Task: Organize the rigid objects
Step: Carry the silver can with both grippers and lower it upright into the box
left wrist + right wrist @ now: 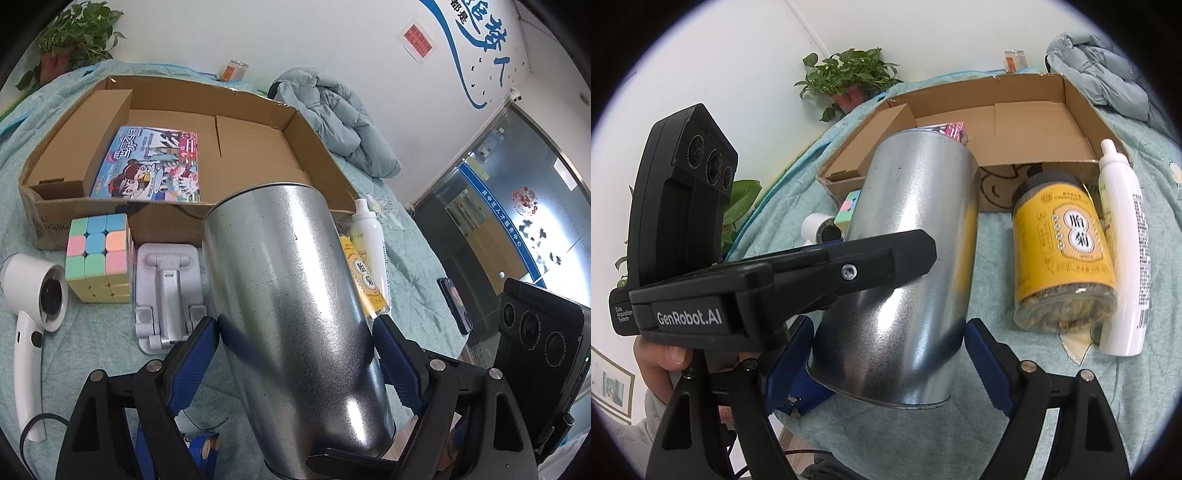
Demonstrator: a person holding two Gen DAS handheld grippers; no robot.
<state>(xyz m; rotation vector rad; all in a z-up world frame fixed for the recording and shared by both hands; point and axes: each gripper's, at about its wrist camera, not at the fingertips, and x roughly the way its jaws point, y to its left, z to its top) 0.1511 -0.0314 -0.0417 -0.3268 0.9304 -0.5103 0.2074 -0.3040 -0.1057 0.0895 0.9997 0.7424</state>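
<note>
Two grippers share one load: a big bare-metal can [295, 317], tilted and lifted off the quilt [92, 354] just in front of the box [258, 147].

Box first, being the largest: an open, shallow cardboard tray with stiff low walls, holding a book [147, 166] at its left and bare floor to the right, room enough for the can.

Next, the can. It looks like thin sheet steel, hollow and probably light for its bulk, rigid but easy to dent, with a smooth, shiny wall that could slip on the pads. The left gripper [295, 328] has its jaws spread wide and closed on the can's wall. The right gripper [888, 332] also stands wide around the lower end; whether both its pads press I cannot tell. A hold low on the body, squeezing across its width, seems safest; the rim edge looks sharp.

Smaller still, a jar [1063, 254] and white bottle [1123, 258] lie just beside, then a cube [99, 254] further left.
</note>
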